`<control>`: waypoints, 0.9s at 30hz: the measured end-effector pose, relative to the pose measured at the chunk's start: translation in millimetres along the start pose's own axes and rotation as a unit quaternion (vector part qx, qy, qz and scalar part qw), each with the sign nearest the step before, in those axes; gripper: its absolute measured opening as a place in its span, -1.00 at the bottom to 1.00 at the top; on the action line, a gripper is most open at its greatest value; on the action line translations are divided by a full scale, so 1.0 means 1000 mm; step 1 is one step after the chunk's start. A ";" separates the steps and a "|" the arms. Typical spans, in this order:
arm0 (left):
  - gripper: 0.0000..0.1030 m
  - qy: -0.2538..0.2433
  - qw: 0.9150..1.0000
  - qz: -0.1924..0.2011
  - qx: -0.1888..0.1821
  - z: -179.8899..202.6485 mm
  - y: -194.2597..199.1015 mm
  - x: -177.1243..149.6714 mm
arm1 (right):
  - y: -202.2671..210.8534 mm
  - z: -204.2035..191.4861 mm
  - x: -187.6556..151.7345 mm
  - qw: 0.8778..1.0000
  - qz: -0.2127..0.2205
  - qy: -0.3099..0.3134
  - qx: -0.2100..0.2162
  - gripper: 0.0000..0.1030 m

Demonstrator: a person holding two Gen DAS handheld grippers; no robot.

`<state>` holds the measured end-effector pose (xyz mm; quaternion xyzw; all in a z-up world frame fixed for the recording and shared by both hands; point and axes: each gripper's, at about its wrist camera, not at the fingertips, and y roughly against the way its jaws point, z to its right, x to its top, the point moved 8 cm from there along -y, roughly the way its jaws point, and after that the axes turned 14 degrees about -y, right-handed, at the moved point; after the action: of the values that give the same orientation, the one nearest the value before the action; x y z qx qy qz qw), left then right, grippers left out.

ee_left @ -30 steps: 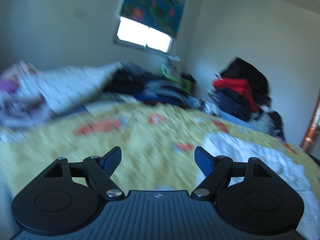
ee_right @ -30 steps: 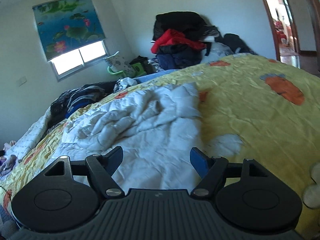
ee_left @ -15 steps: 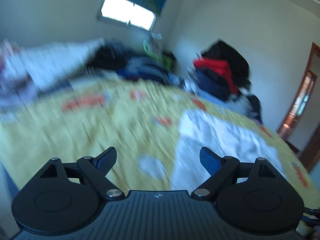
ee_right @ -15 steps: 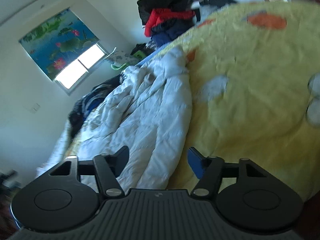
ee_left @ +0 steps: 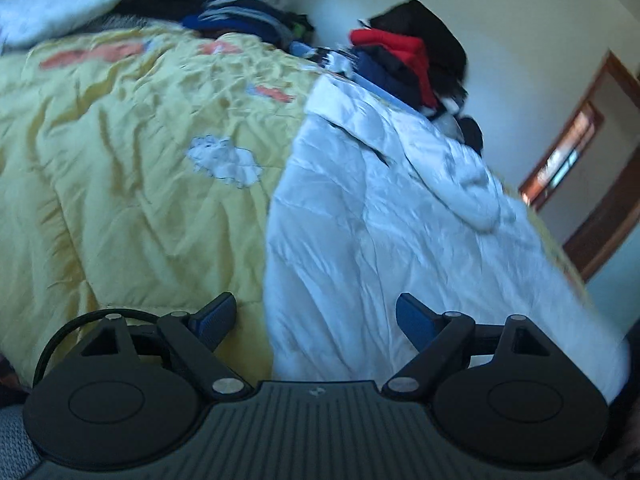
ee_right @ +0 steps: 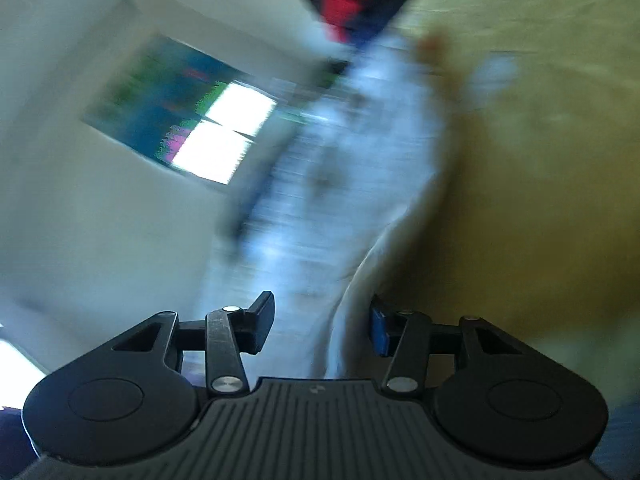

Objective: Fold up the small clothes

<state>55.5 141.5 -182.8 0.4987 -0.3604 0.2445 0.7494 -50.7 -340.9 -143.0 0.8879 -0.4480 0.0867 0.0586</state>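
Observation:
A white padded garment [ee_left: 380, 216] lies spread on the yellow bedspread [ee_left: 120, 152], its near edge at the bed's front. My left gripper [ee_left: 316, 316] is open, its jaws standing on either side of the garment's near left edge, just above it. In the blurred right wrist view the white garment [ee_right: 320, 200] runs away from my right gripper [ee_right: 322, 326]. That gripper is open, its jaws narrower than the left's, with a fold of the garment's edge between them.
A pile of dark and red clothes [ee_left: 404, 56] sits at the bed's far side near the wall. More dark clothing [ee_left: 224, 12] lies at the far left. A wooden door frame [ee_left: 580, 184] stands at right. A window with a floral blind [ee_right: 200, 128] shows in the right wrist view.
Both grippers have dropped toward the garment's near edge. The left swung right onto the white garment. The right rolled sharply, and its jaws have narrowed around the garment's edge.

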 end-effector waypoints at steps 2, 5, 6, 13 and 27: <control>0.70 -0.014 1.000 0.000 -0.004 0.005 0.000 -0.004 | 0.012 -0.016 0.007 0.999 0.021 0.004 0.043 0.33; 0.42 -0.022 1.000 0.002 -0.005 0.009 0.004 -0.007 | 0.017 -0.007 0.017 0.996 0.050 0.043 -0.053 0.40; 0.35 -0.024 1.000 0.001 -0.008 0.010 0.004 -0.007 | 0.017 0.004 0.019 0.992 0.056 0.055 -0.098 0.36; 0.00 -0.023 1.000 0.004 -0.014 0.010 0.004 -0.009 | 0.035 0.057 0.015 0.983 0.064 -0.009 -0.173 -0.11; -0.34 -0.008 1.000 0.000 -0.005 0.010 0.002 -0.009 | 0.022 0.054 -0.024 0.969 -0.004 0.046 -0.241 -0.21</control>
<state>46.1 132.8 -186.2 0.4967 -0.3677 0.2388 0.7490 -77.2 -345.4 -200.4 0.8443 -0.4492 0.0165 0.2918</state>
